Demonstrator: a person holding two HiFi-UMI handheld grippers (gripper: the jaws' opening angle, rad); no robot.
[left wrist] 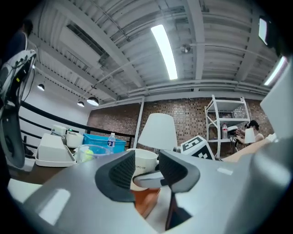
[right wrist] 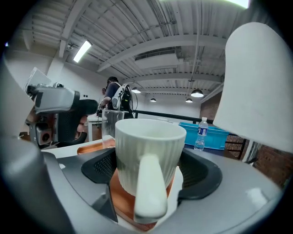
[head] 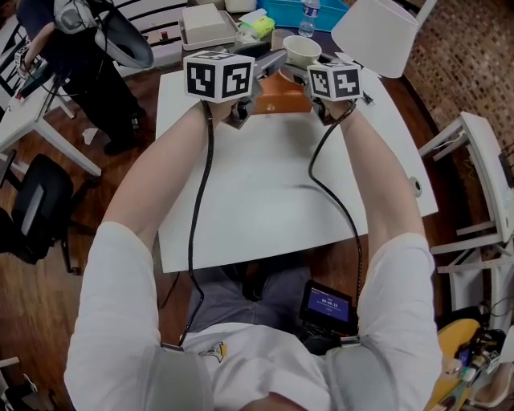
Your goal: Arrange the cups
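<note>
A white ribbed mug (right wrist: 149,155) with its handle facing the camera sits between the pads of my right gripper (right wrist: 147,171), which is shut on it. In the head view the mug (head: 302,50) is over the far end of an orange tray (head: 283,98) on the white table (head: 257,185). My left gripper (left wrist: 147,170) points level at the mug (left wrist: 145,161) from the left; its jaws stand a narrow gap apart with nothing between them. A clear glass (right wrist: 109,122) stands on the tray beside the left gripper (right wrist: 57,107).
A white lampshade (head: 377,32) hangs right of the mug. Behind the table lie a blue bin (head: 297,10), a water bottle (head: 307,18), a white box (head: 205,26) and a clear bowl with a yellow-green ball (head: 255,26). A person (head: 72,48) stands far left; white shelving (head: 482,160) at right.
</note>
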